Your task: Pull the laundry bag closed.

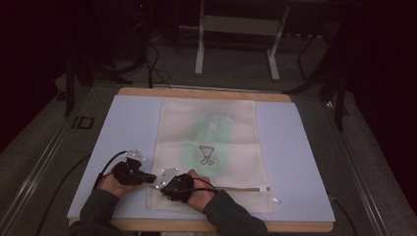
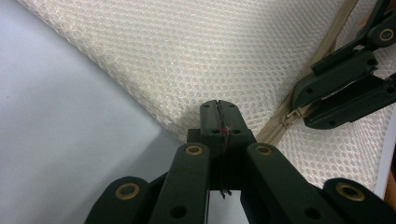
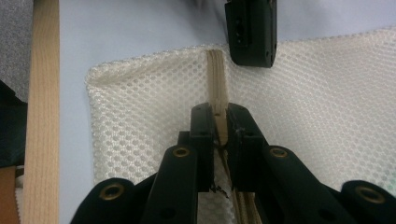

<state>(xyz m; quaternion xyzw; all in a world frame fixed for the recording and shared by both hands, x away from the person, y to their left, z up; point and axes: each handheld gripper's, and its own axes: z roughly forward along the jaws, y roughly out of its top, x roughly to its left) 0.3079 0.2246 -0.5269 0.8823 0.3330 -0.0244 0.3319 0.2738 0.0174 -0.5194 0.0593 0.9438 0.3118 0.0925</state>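
A cream mesh bag (image 1: 216,137) with a green print inside lies flat on a pale blue mat (image 1: 290,147). A beige zipper (image 1: 241,189) runs along its near end. My left gripper (image 1: 151,178) is shut on the bag's near left edge (image 2: 187,56), its tips (image 2: 218,105) pinching the mesh. Just to the right, my right gripper (image 1: 161,186) is shut on the zipper pull (image 2: 289,116) close to the bag's corner. In the right gripper view its jaws (image 3: 219,114) straddle the zipper (image 3: 215,70), with the left gripper (image 3: 251,32) just beyond.
The mat lies on a wooden table whose edge (image 1: 196,92) shows at the back and near side (image 3: 42,93). Cables trail from both grippers. Metal stand legs (image 1: 199,54) rise on the grey floor behind the table. Bare mat lies left and right of the bag.
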